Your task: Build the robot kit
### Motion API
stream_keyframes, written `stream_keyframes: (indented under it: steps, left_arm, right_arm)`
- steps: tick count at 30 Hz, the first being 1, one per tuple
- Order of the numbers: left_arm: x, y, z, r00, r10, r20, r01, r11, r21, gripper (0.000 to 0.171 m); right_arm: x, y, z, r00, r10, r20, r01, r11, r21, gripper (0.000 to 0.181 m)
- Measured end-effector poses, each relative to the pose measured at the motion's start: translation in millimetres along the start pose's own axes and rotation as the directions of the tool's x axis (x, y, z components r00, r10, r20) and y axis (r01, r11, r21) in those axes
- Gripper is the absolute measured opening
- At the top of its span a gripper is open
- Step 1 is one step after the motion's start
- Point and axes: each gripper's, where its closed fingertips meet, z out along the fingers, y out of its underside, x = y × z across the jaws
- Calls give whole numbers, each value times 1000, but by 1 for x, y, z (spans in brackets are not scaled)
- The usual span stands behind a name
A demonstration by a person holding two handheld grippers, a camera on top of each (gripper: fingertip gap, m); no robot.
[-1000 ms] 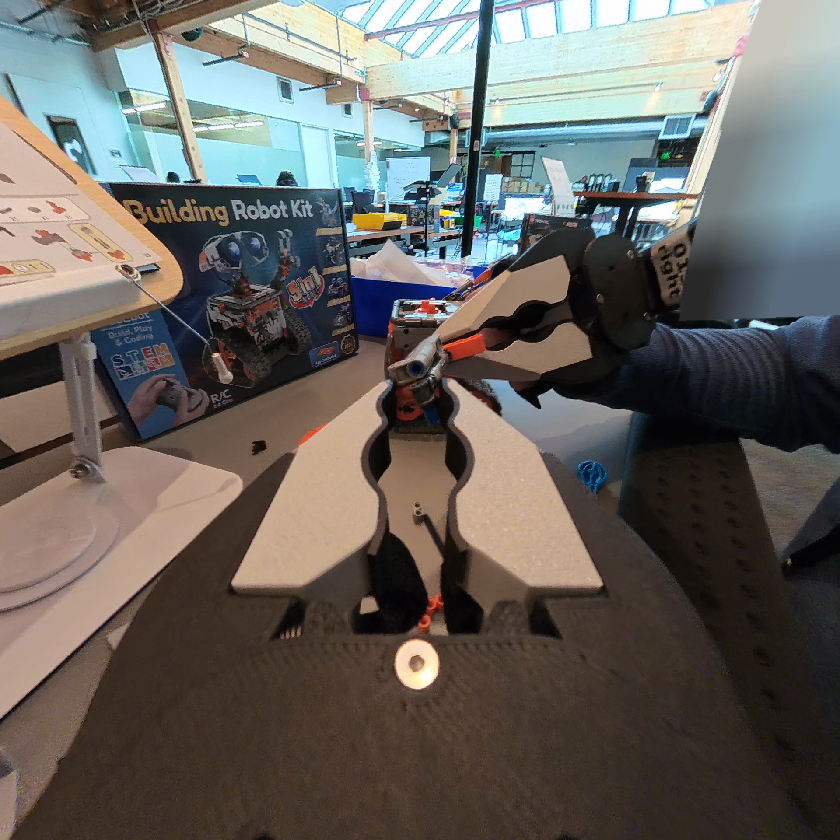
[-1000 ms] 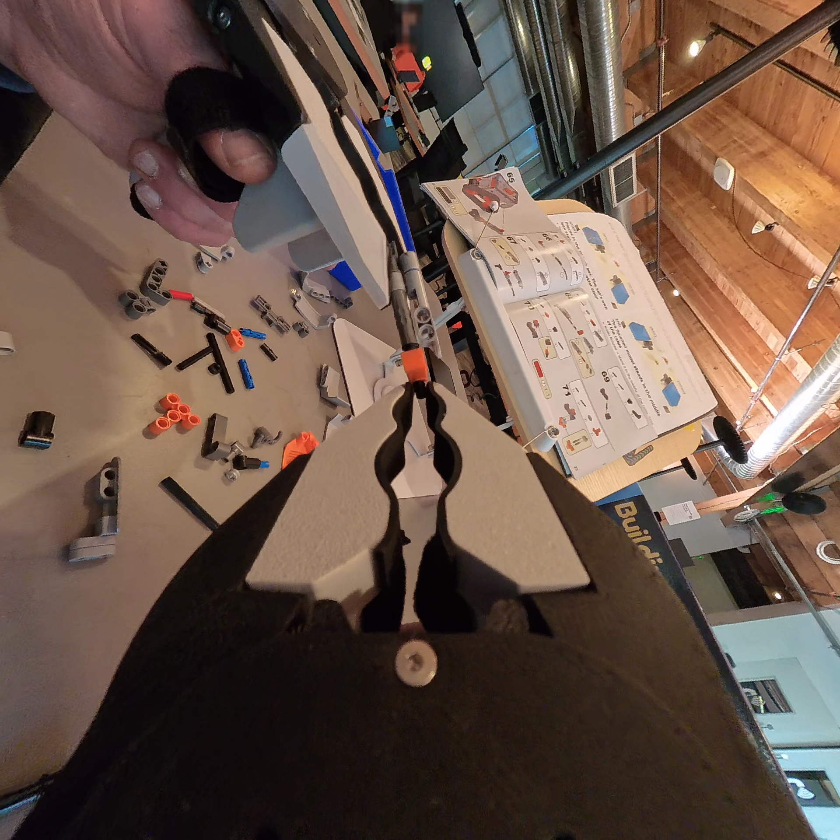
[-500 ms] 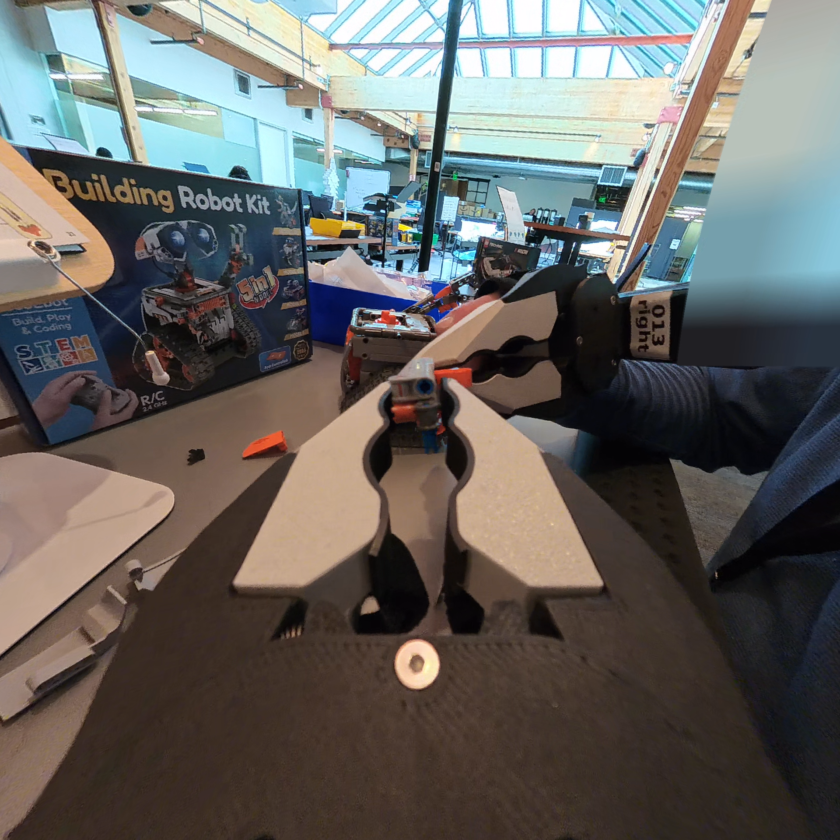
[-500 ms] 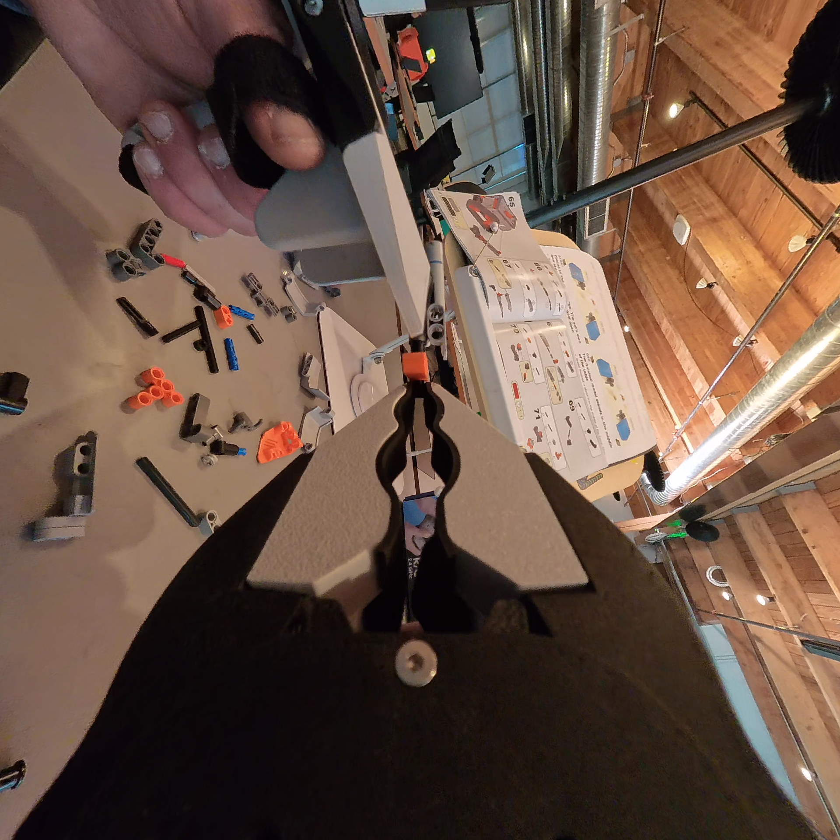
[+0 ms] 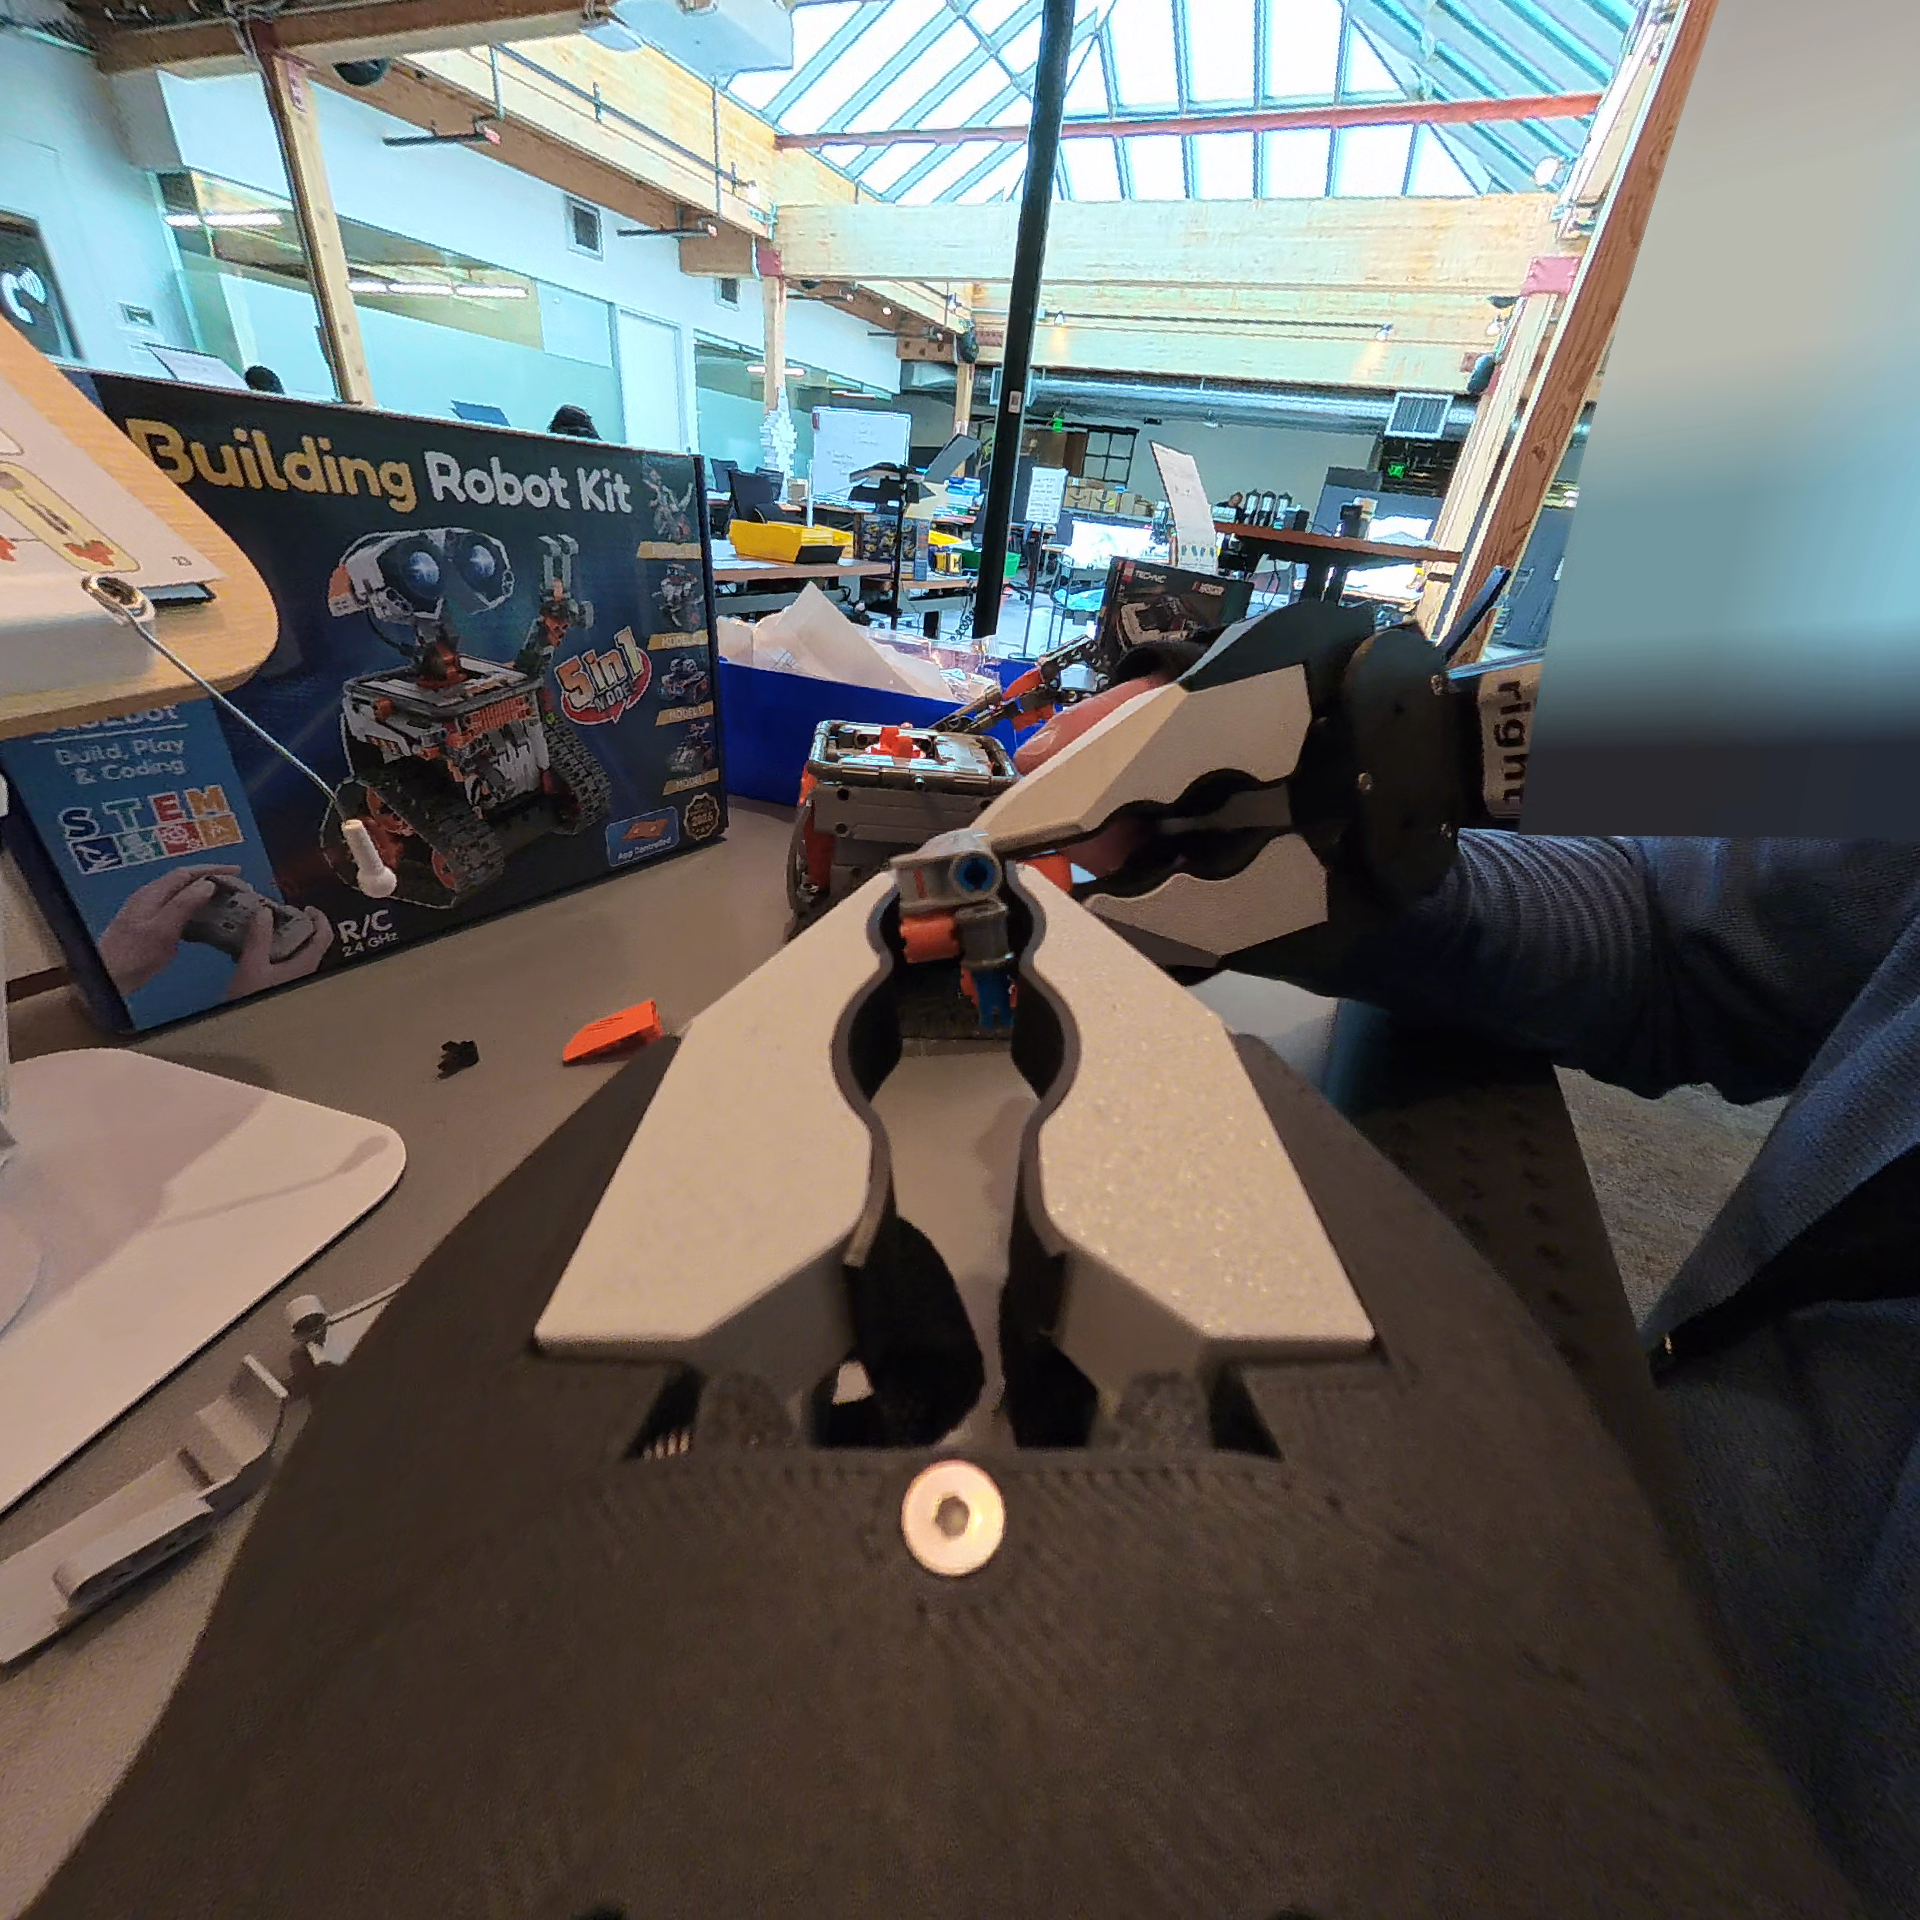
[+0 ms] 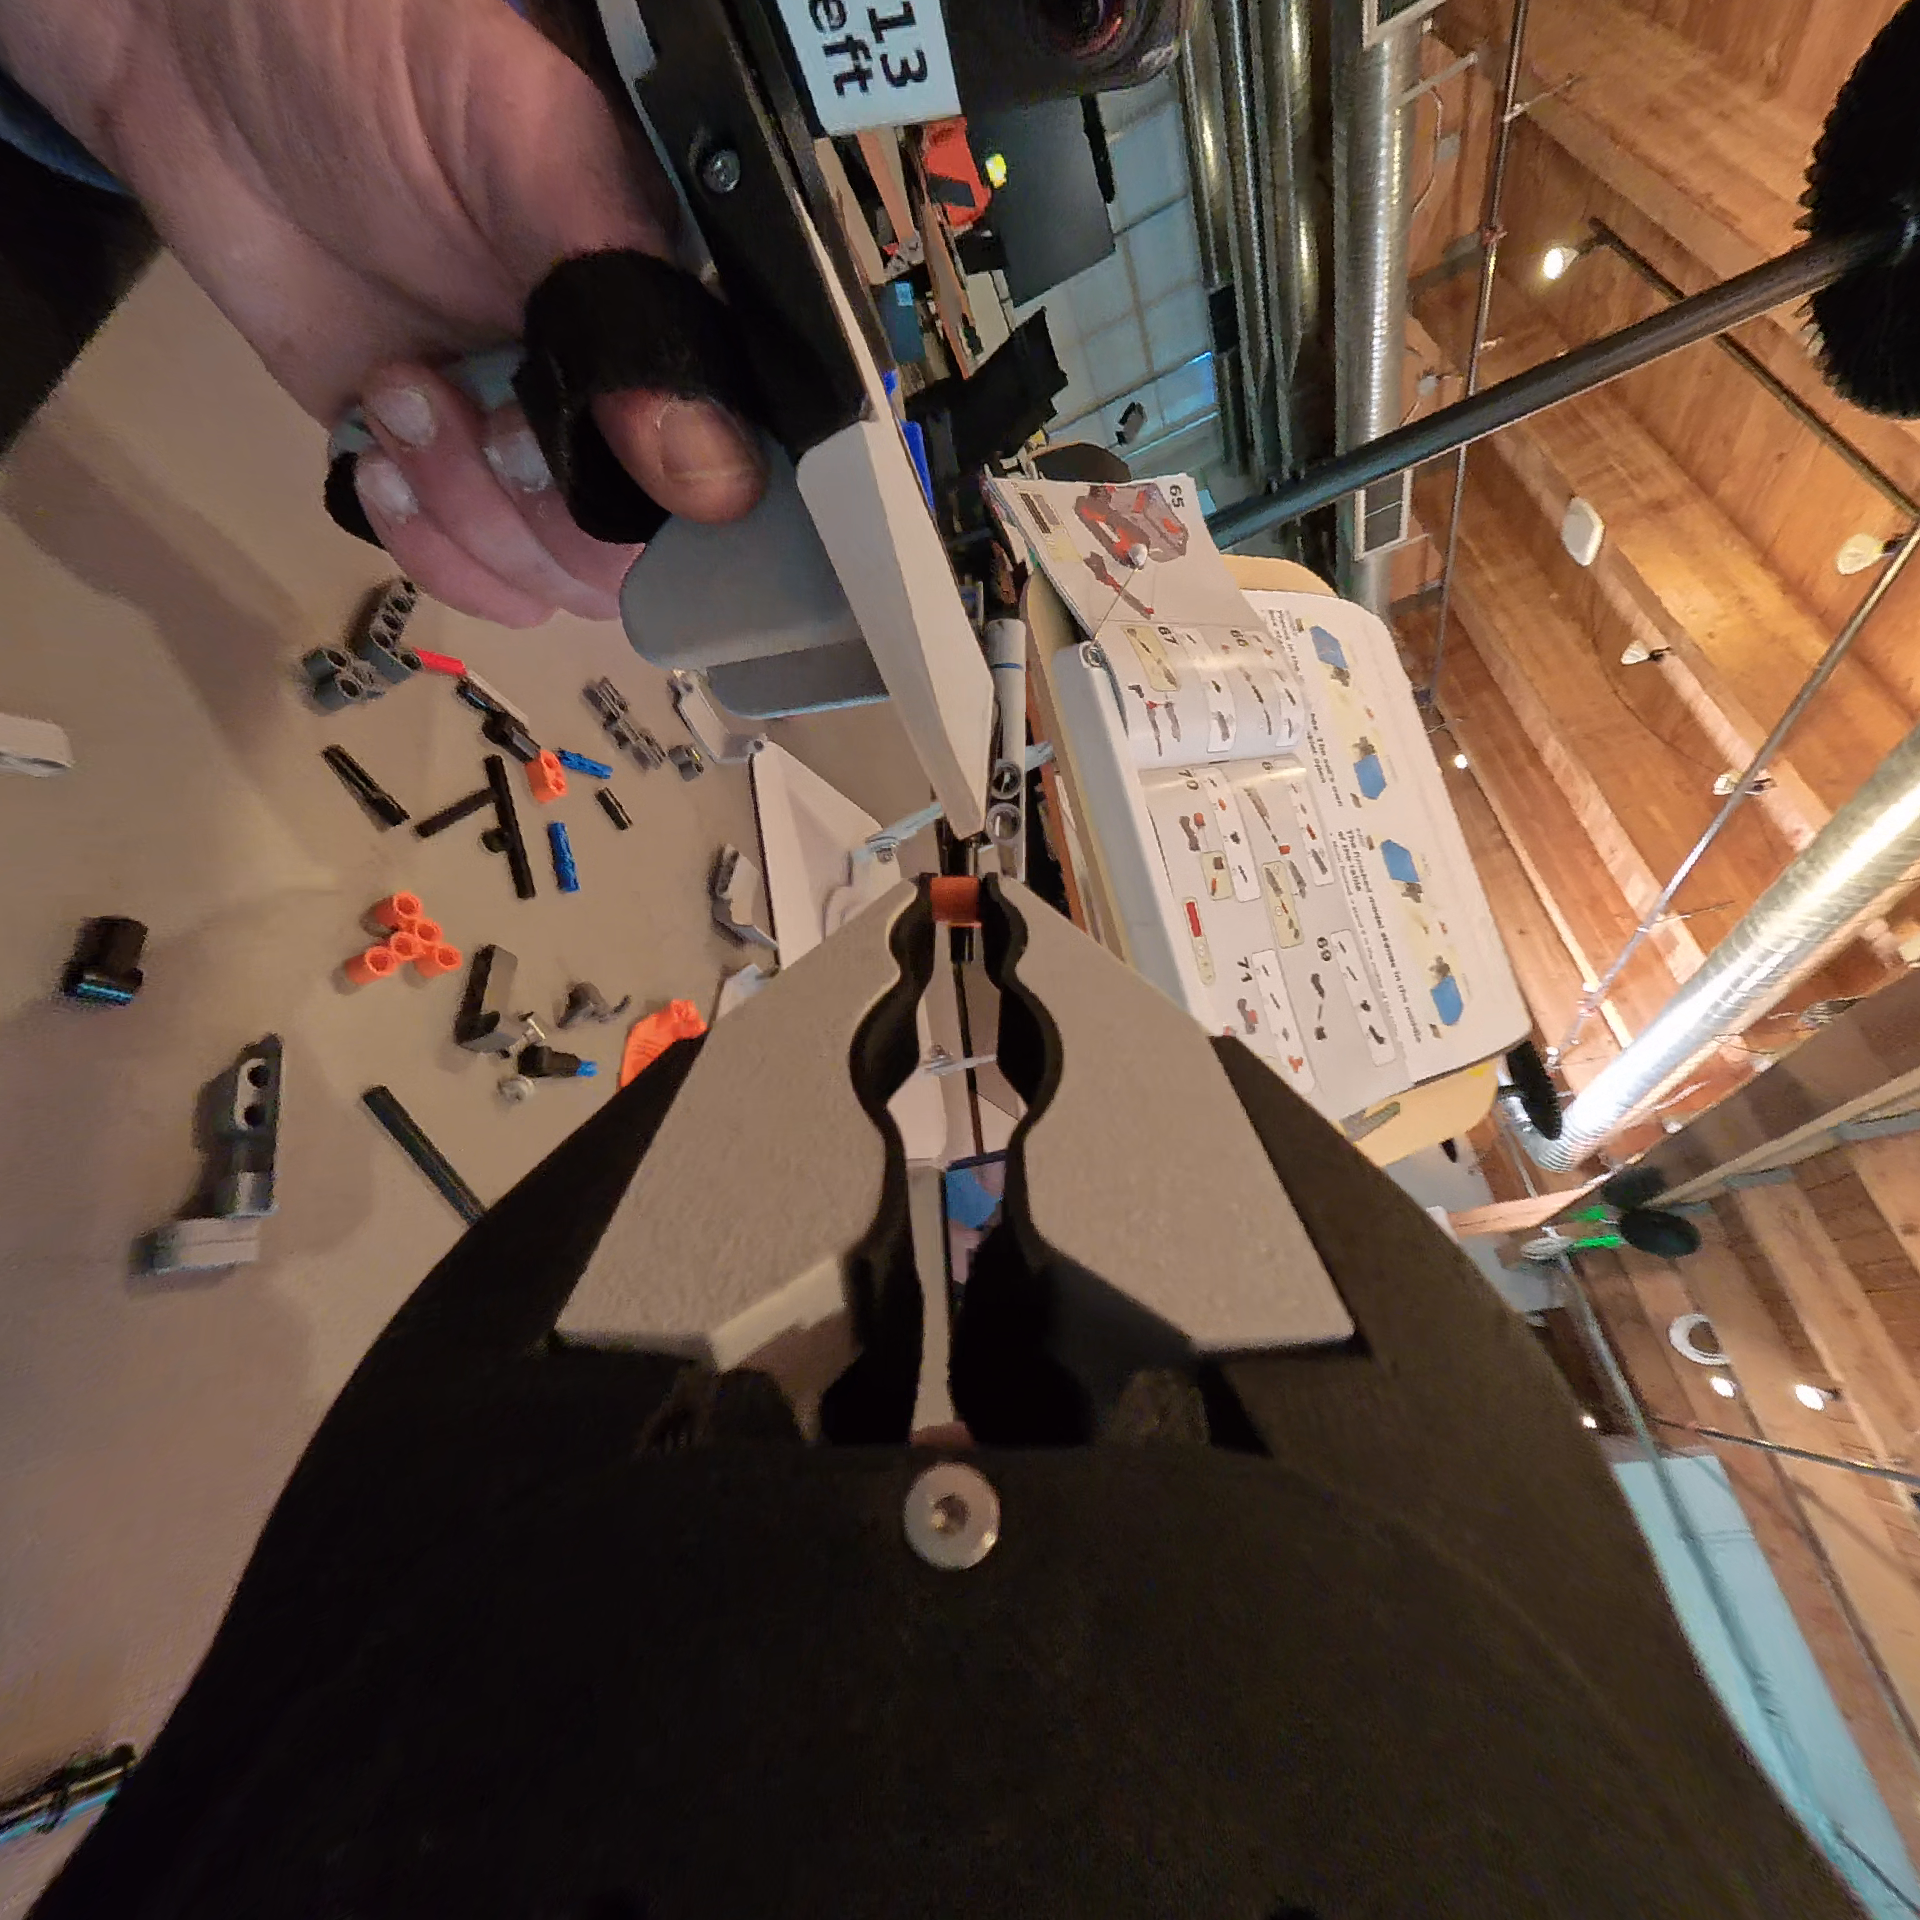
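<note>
The left gripper (image 5: 951,904) is closed on a small brick assembly (image 5: 954,902), a grey piece with a blue pin end facing the camera, an orange connector under it and a blue pin hanging toward 6 o'clock; the assembly sits right at the fingertips, at 12 o'clock from the gripper's body. The right gripper (image 5: 1013,842) comes in from 3 o'clock in the left wrist view, its fingers pointing toward 9 o'clock, with its tips at the same assembly. In the right wrist view the right gripper (image 6: 954,902) is clamped on an orange connector (image 6: 954,900) with a thin black axle (image 6: 964,997) running back between its fingers toward 6 o'clock, so the long axis of what it holds lies along its own fingers. Just beyond, at 12 o'clock, a grey beam (image 6: 1004,805) sits against the edge-on finger of the left gripper (image 6: 971,821), held by a bare hand (image 6: 395,312). The two grippers thus meet almost tip to tip and roughly at right angles. Behind the assembly, at 12 o'clock in the left view, stands a partly built model (image 5: 899,790) on the table (image 5: 644,966), with a kit box (image 5: 395,686) at 10 o'clock. Loose parts (image 6: 499,831) lie scattered at 9 o'clock in the right view, and an open instruction booklet (image 6: 1278,831) on its stand at 2 o'clock.
</note>
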Motion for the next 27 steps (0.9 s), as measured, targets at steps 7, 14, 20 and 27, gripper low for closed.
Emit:
stream_keyframes:
  steps: [7,14,20,27]
  left_arm:
    - [5,-2,1,1000,21,-5,-21,1000,5,12]
    - [11,-3,1,998,65,-22,-65,998,1,13]
    - [11,-3,0,998,49,-26,-49,999,-4,13]
    - [11,-4,0,999,5,-41,-4,1000,8,12]
  right_arm:
    - [1,-2,-4,999,-40,2,40,999,-11,4]
    - [0,-6,-9,995,59,85,-62,997,35,4]
    - [0,-4,-9,992,-123,11,124,992,-40,4]
    - [1,-6,-10,998,-57,16,57,998,-16,4]
